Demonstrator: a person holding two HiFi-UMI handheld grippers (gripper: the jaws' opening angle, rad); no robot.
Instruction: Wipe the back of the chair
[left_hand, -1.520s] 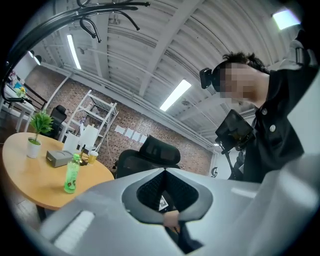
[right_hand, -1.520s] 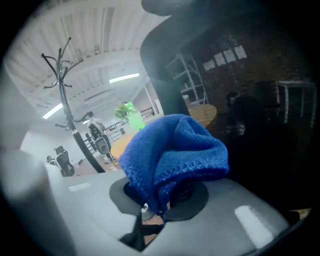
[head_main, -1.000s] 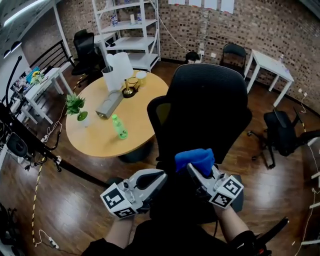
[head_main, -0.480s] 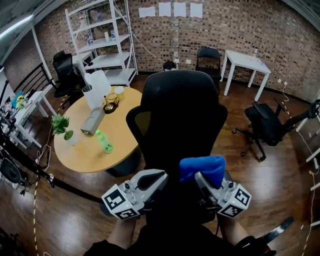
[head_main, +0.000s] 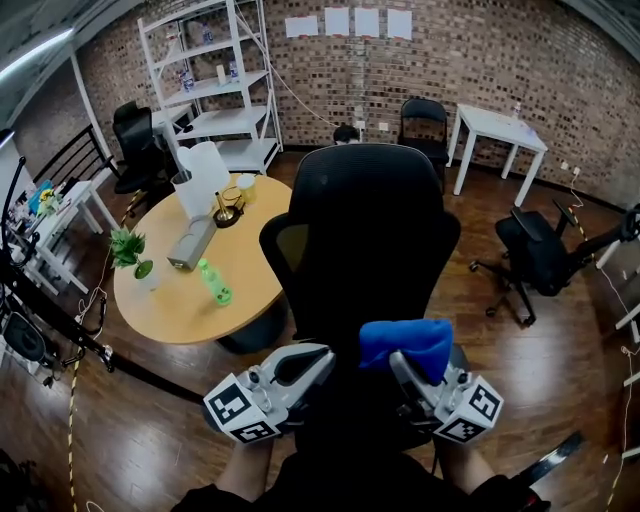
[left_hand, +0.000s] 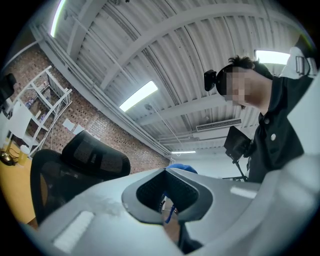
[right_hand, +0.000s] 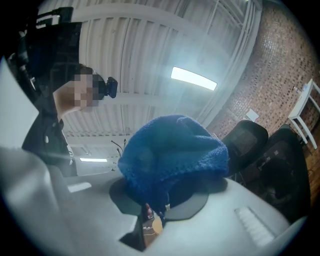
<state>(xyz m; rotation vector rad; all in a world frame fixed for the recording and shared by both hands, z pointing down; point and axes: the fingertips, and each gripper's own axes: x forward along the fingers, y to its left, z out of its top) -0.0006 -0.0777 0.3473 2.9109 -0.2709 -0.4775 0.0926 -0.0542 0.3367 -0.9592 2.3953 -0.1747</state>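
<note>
Blue cloth (head_main: 405, 340) clamped in right gripper (head_main: 402, 360) jaws | left gripper (head_main: 318, 354) jaws together, empty | chair (head_main: 370, 230) ahead

The right gripper (right_hand: 162, 202) pointed upward, its jaws closed on a bunched blue cloth (right_hand: 172, 150). A black chair (right_hand: 250, 142) stood at right, a ceiling light (right_hand: 194, 78) above.

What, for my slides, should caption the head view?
Right hand-held gripper holds a blue cloth near the black chair back.
</note>
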